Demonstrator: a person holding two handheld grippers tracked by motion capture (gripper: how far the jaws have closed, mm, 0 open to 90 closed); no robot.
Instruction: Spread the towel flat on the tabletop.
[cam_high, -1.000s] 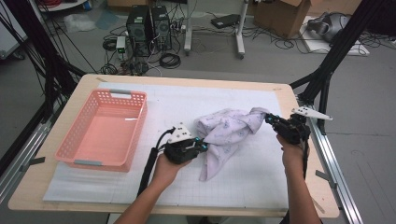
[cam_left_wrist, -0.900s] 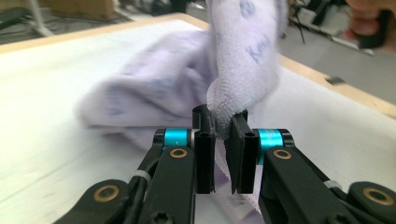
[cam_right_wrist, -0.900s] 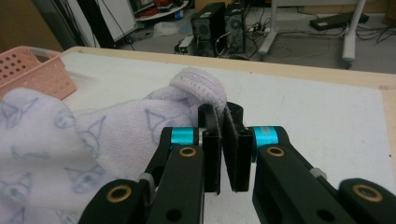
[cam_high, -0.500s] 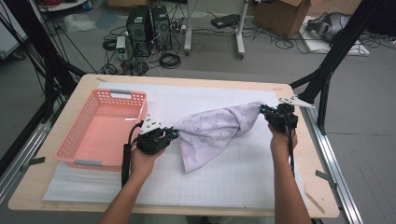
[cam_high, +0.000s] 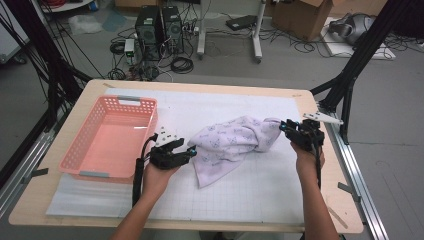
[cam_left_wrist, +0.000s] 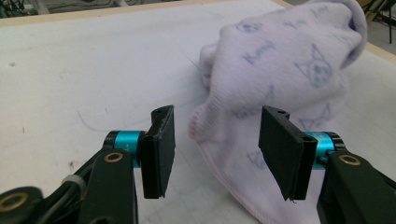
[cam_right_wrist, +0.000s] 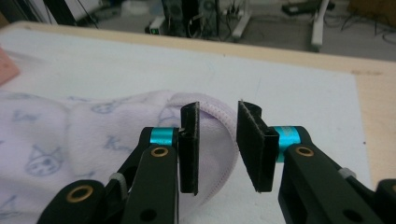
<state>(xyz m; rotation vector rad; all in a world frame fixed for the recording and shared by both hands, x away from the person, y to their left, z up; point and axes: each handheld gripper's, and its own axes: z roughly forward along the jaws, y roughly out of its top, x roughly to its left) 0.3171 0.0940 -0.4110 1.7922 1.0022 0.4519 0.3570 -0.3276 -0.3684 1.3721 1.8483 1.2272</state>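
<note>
Both bare forearms reach in over the near edge of the pale wooden counter. The left black two-jaw claw lies low and level, pointing toward the counter's right side, its jaws just opened wide, pads pressing nothing. The right black two-jaw claw points back toward it, jaws just parted a little, pads likewise clear.

- In the left gripper view, the picture's top and right edges are cutting off the towel.
- In the right gripper view, the left edge is cropping a pink basket corner.
</note>
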